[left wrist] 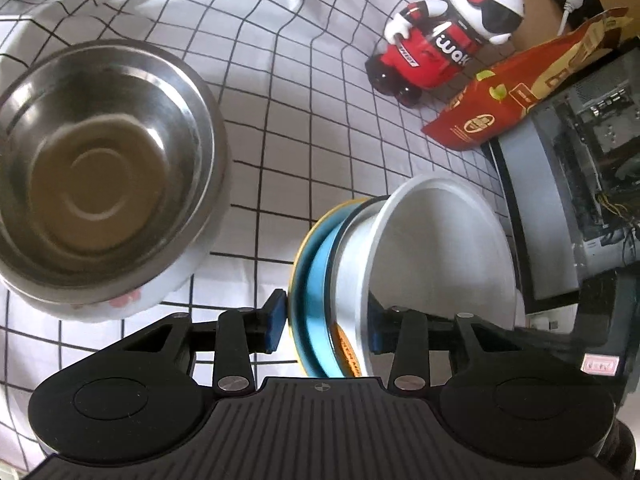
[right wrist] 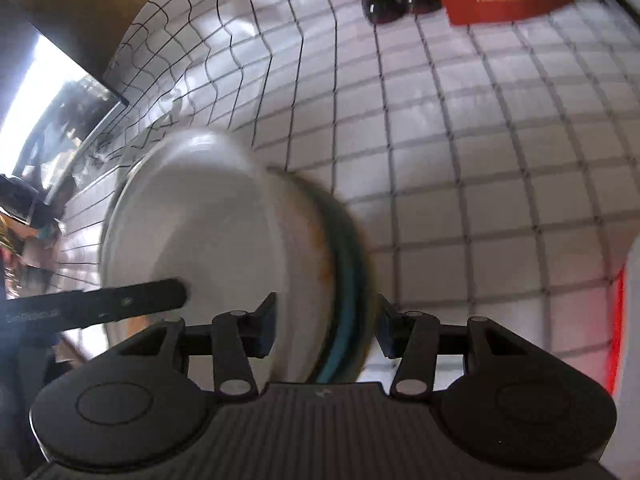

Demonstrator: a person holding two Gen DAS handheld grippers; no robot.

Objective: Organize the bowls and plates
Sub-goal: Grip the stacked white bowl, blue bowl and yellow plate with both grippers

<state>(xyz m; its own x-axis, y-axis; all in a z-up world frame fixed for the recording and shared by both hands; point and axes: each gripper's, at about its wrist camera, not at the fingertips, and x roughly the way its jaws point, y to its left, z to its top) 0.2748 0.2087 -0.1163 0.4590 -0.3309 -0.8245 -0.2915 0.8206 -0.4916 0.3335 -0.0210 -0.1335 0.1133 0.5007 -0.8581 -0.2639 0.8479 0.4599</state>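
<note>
left gripper (left wrist: 326, 322) clamped on stack (left wrist: 320, 288) edge | right gripper (right wrist: 326, 330) also straddling stack (right wrist: 280, 264), grip unclear | stack tilted, right of steel bowl (left wrist: 104, 160) | cloth (left wrist: 304, 128) under

Both views were bright, lit by daylight. A window (right wrist: 44, 92) at the left of the right wrist view was overexposed. Fisheye distortion bent the grid lines of the tablecloth (left wrist: 280, 80) toward the edges. The steel bowl (left wrist: 100, 168) carried soft glare. In the right wrist view, motion blur smeared the white bowl (right wrist: 208, 232) and the cloth.
</note>
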